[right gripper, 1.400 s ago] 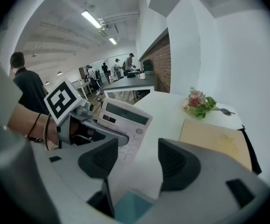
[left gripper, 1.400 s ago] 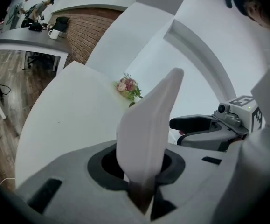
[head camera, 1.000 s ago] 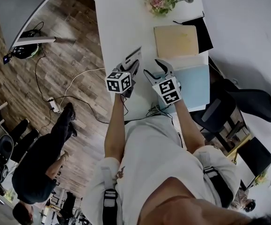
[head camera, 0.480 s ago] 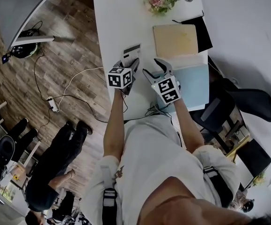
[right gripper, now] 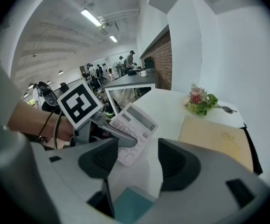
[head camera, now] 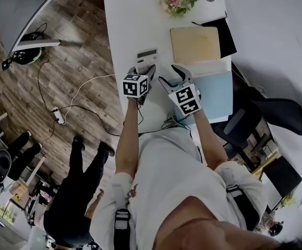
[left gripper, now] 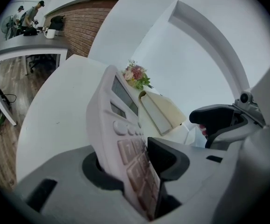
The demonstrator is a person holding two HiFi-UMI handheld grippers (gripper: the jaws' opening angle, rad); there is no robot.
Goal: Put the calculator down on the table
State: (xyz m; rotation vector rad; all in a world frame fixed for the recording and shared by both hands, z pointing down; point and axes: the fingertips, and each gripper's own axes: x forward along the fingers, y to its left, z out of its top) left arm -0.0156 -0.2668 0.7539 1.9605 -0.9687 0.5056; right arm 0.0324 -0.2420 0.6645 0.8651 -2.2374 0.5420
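Brought the calculator [head camera: 146,56] down since a second ago, from a raised tilt to low and nearly flat on the white table [head camera: 124,25], near its left edge. Lies with the display end pointing away and the key end between the jaws of the left gripper [head camera: 146,70]. Opening those jaws at this moment. Still brackets the key end on both faces, one pad against the keys. Hard to tell from the left gripper view whether the other pad presses at all, but reads as let go rather than clamped. Holds the right gripper [head camera: 172,76] just beside, jaws spread wide with nothing between them, above the near edge of a pale blue folder [head camera: 218,95]. Further out, a tan notebook [head camera: 195,45], then a small bunch of flowers [head camera: 178,1] at the far end.

Judged light, rigid and thin: no sag, little weight, a smooth plastic casing likely to skid on the smooth top. Best taken across its thickness at the key end or by the long edges, clear of the display. Calls for a soft release and a straight pull-back, so as not to drag it along.
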